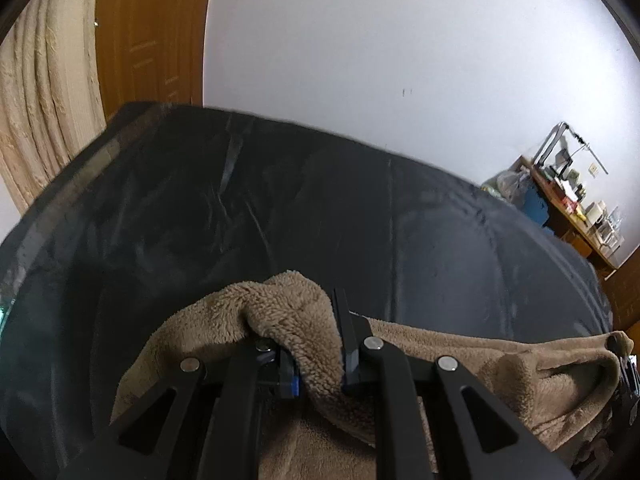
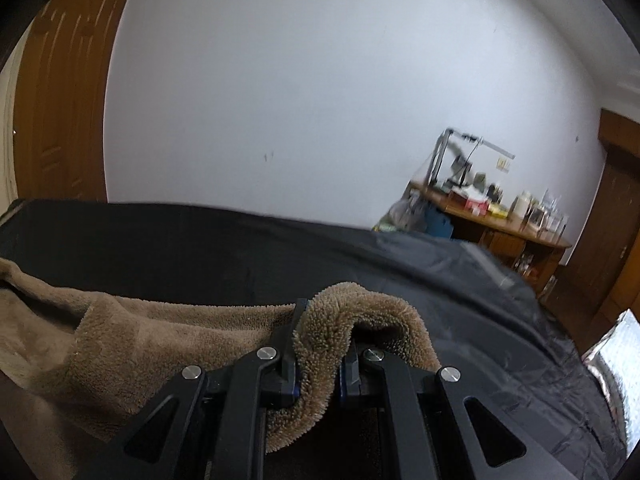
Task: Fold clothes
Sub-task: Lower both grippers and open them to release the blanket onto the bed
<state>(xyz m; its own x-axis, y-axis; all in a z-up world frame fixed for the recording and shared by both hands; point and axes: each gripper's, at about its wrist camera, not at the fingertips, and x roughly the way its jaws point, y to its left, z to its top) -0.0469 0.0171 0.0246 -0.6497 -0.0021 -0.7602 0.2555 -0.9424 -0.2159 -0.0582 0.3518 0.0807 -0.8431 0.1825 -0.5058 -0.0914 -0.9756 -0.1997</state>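
Above the black bed sheet [image 1: 280, 200]: left gripper [image 1: 316, 356] and right gripper [image 2: 318, 364] each clamped on the brown fleece garment's [image 1: 460, 364] edge, holding it spread between them, probably for laying flat.

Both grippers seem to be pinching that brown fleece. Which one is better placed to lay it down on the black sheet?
Neither clearly. Left gripper and right gripper each pinch the fleece above the black sheet.

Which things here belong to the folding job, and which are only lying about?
For the job: brown fleece cloth, left gripper, right gripper, black bed cover.
Lying about: cluttered wooden desk, brown door.
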